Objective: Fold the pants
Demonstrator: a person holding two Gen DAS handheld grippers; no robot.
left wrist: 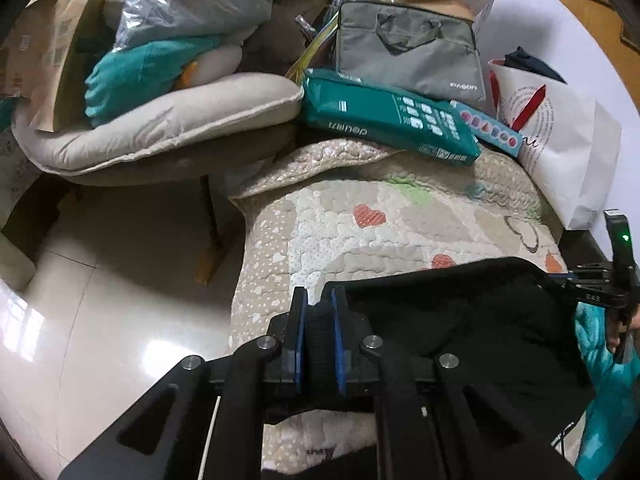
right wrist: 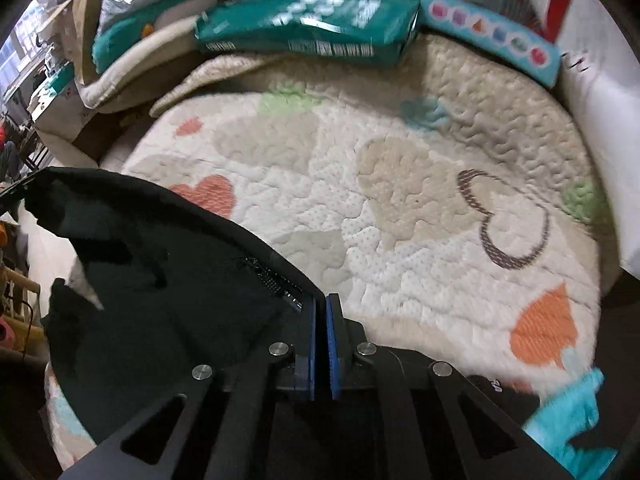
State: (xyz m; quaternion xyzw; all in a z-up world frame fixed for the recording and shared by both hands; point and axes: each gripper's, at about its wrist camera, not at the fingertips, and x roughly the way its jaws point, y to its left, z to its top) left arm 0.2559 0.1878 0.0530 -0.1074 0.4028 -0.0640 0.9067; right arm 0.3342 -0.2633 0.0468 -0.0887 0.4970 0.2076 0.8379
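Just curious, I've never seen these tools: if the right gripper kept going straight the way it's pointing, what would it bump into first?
Most likely the heart-patterned quilt. The right gripper, shut on a corner of the black pants, is angled down toward that quilt. The teal package lies farther back, though depth is hard to judge here.

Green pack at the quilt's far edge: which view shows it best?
The left wrist view: the green pack is sharp and seen whole, its top face and printing clear. The right wrist view shows it blurred, mostly its front edge with a barcode.
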